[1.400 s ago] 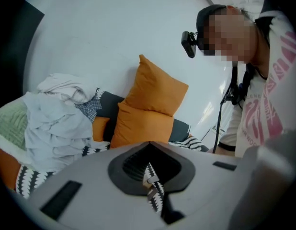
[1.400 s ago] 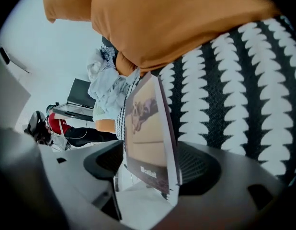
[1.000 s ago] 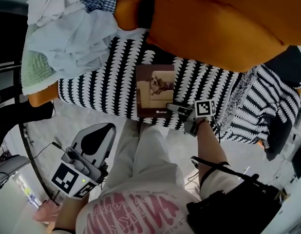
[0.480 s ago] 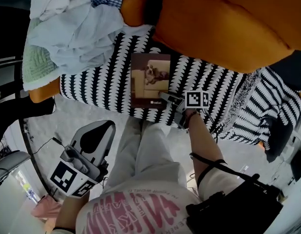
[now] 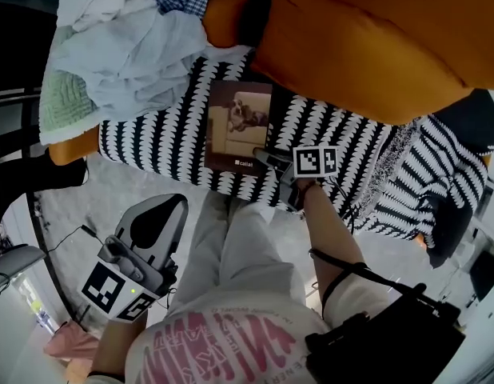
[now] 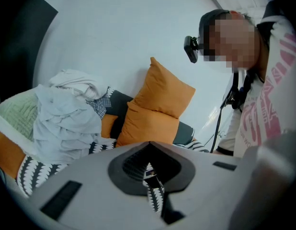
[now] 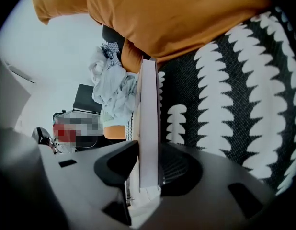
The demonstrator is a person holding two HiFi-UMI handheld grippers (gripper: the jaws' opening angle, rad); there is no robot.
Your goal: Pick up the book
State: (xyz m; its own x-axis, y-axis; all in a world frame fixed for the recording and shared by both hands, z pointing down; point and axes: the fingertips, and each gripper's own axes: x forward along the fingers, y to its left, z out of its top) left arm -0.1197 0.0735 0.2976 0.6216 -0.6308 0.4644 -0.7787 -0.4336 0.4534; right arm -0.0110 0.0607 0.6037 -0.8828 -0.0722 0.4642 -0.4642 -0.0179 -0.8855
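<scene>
The book [image 5: 237, 126], brown with a dog on a sofa on its cover, lies on the black-and-white patterned sofa cover [image 5: 151, 142]. My right gripper [image 5: 267, 157] sits at the book's near right corner. Its jaws have just been closing and now clamp the book. In the right gripper view the book [image 7: 149, 128] stands edge-on between the two pads of the right gripper [image 7: 149, 171], which press on both its faces. My left gripper [image 5: 177, 202] hangs low at the left, away from the sofa, shut on nothing. In its own view the left gripper [image 6: 150, 169] points towards the sofa.
A big orange cushion [image 5: 367, 38] leans just behind the book. A pile of pale clothes [image 5: 119, 46] fills the sofa's left end. A striped cloth [image 5: 439, 174] lies at the right. A black bag [image 5: 399, 342] hangs at the person's side.
The right gripper has closed on the book's corner. Book and gripper have shifted left and farther away across the cover. The left gripper has barely moved.
</scene>
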